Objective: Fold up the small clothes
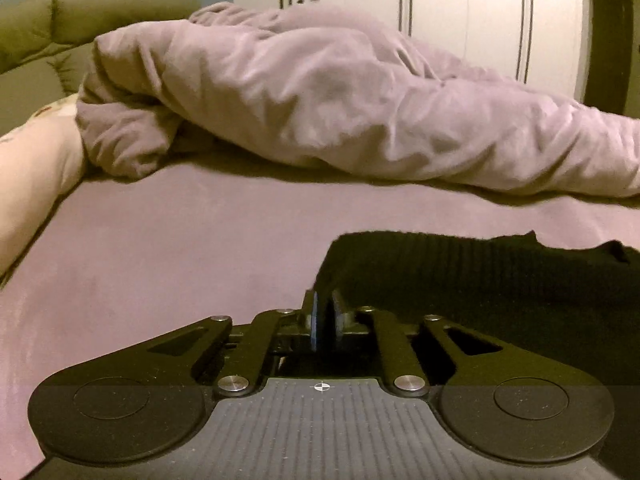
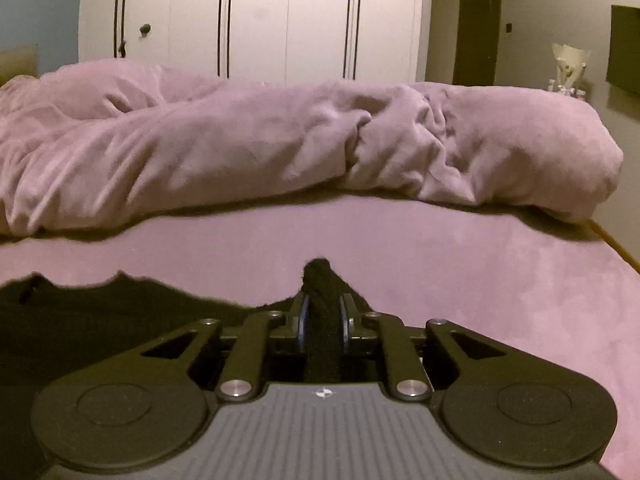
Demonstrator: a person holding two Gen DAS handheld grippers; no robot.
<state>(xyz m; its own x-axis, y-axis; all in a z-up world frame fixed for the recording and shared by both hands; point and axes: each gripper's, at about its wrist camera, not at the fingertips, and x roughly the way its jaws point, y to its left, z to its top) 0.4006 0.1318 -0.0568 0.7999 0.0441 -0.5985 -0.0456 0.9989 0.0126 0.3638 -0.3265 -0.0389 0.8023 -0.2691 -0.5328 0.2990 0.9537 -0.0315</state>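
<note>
Closest to each camera, both grippers sit low over the bed, each pinching an edge of the same black garment (image 1: 480,276). From the left wrist view, the left gripper (image 1: 326,316) has its two blue-padded fingers (image 1: 315,320) drawn nearly together, with a thin dark edge of the cloth between them at the garment's near left corner. The ribbed black fabric spreads away to the right from there, lying flat on the bed. From the right wrist view, the right gripper (image 2: 323,316) is clamped on a thicker bunch of the same black garment (image 2: 100,308); a rolled hump of cloth rises between its fingers (image 2: 347,318) and pokes out past the tips, while the rest of the fabric lies off to the left.

Beyond the garment stretches the mauve bed sheet (image 2: 460,264), smooth and bare. Further back a rumpled mauve duvet (image 2: 280,140) lies heaped across the width of the bed. On the left, a pale pillow (image 1: 36,168) rests just beside the duvet, with an olive padded headboard (image 1: 60,28) behind it. Farthest away stands a white wardrobe (image 2: 256,20) with long dark handles.
</note>
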